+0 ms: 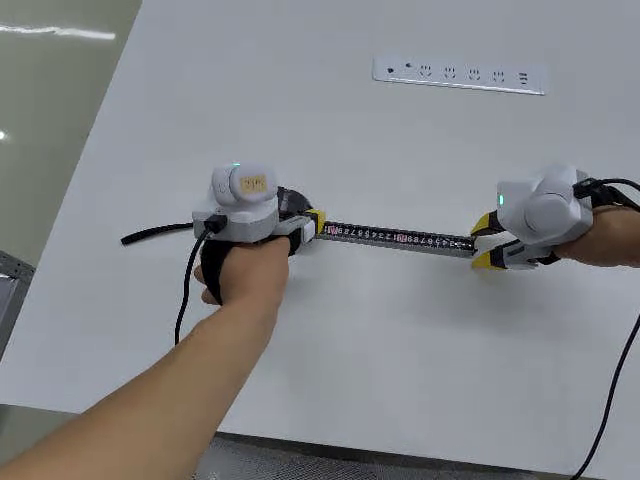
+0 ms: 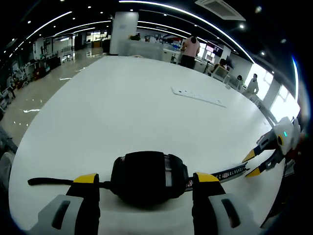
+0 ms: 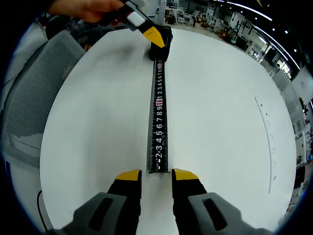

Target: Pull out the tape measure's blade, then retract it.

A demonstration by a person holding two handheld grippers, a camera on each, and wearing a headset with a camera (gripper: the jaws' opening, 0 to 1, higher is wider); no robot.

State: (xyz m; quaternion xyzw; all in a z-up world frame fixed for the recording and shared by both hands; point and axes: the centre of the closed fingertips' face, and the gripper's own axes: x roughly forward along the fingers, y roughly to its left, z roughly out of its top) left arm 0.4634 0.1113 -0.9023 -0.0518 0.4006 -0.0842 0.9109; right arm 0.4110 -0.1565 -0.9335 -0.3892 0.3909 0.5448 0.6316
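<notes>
Blade [image 1: 398, 239] lies stretched left to right across mid-table [image 1: 350, 380]. Left gripper [image 2: 145, 179] clamps the case [image 2: 149, 169]. Right gripper [image 3: 157, 175] jaws narrowly bracket the blade's tip, but whether they pinch it I cannot tell. A slipped tip would likely whip the blade back.

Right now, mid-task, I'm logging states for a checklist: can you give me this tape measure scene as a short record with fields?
Surface: white table
Held: black tape measure case, clamped by the left gripper
Blade state: blade pulled out, numbers up, reaching the right gripper
Right grip: jaw tips flank the blade's end; contact unclear
Other: power strip on the far side
</notes>
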